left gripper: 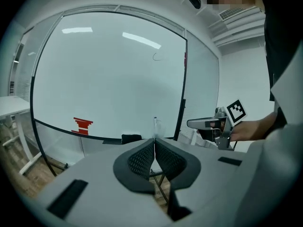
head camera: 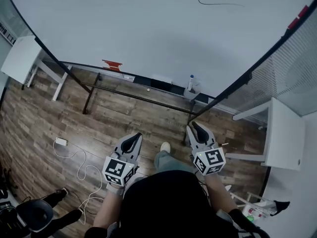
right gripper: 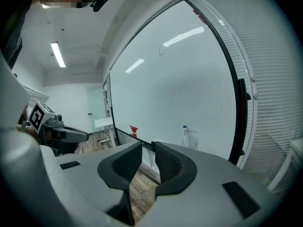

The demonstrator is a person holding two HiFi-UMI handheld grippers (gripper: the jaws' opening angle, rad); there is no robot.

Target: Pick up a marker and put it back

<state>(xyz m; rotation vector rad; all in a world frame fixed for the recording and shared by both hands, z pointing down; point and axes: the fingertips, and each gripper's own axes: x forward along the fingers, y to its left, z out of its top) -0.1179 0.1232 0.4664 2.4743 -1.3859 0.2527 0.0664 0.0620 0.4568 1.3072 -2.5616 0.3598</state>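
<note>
The marker [right gripper: 185, 135] seems to stand upright, blue cap on top, at the whiteboard's [head camera: 148, 29] bottom edge near its right corner, well ahead of both hands. The right gripper [right gripper: 147, 149] is nearer, its jaws slightly apart and empty. The left gripper [left gripper: 154, 144] has its jaws together on nothing. Only the head view shows the stretch of floor between.

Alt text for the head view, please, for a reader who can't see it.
Seen from above, a person holds the left tongs and right tongs low, both empty, facing a large whiteboard. A small bottle and a red shape show along the board's lower edge, above a wood-plank floor.
</note>
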